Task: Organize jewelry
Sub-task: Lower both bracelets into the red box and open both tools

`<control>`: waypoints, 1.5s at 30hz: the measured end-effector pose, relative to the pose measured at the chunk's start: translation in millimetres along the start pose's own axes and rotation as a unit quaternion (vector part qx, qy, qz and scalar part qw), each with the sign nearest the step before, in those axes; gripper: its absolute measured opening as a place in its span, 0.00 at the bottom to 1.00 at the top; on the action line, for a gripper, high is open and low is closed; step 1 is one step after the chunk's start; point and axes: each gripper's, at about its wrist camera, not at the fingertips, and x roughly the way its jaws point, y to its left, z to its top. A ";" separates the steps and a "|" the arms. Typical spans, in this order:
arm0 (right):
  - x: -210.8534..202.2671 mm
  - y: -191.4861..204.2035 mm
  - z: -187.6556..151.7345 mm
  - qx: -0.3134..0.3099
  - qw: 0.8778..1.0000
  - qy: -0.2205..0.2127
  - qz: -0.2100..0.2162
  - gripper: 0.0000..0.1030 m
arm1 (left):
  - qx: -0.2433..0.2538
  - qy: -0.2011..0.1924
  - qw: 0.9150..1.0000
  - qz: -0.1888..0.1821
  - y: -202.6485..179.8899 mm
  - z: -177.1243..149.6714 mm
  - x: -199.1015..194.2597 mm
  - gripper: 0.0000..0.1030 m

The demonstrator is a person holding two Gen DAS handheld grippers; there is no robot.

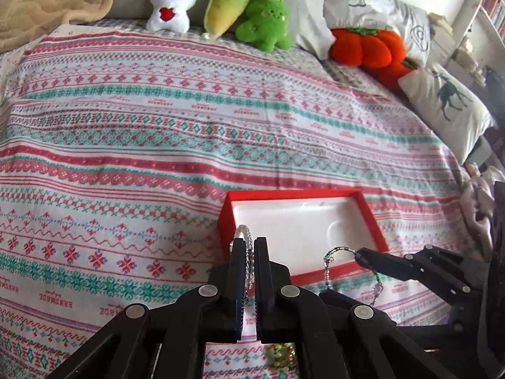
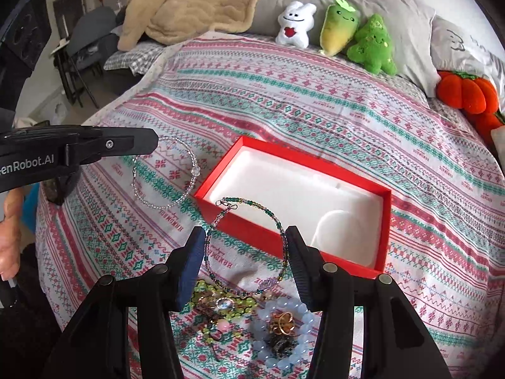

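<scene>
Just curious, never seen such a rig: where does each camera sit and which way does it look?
Left wrist: rides the left tongs, looking up the bed past the red box; its fingers pinch a clear bracelet.
Right wrist: rides the right tongs, looking likewise; its fingers spread, a hand at left.
Shared: box, plush toys, each other's tongs.

Patterned bedspread (image 2: pixel 315 107) bears red box (image 2: pixel 386 221), jewelry pile (image 2: pixel 252 315), seemingly tangled.
</scene>
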 end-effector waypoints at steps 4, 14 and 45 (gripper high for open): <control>-3.5 -18.7 3.3 0.023 1.000 0.000 -0.012 0.53 | -0.004 -0.004 1.000 -0.018 -14.7 6.3 7.6 0.00; 0.6 -51.6 5.0 0.051 0.998 0.006 -0.037 0.53 | -0.023 0.009 0.996 -0.080 -41.3 13.1 40.8 0.00; 27.3 -63.2 8.2 0.042 0.997 0.025 -0.054 0.60 | 0.004 0.054 0.998 0.036 -25.0 3.9 74.5 0.30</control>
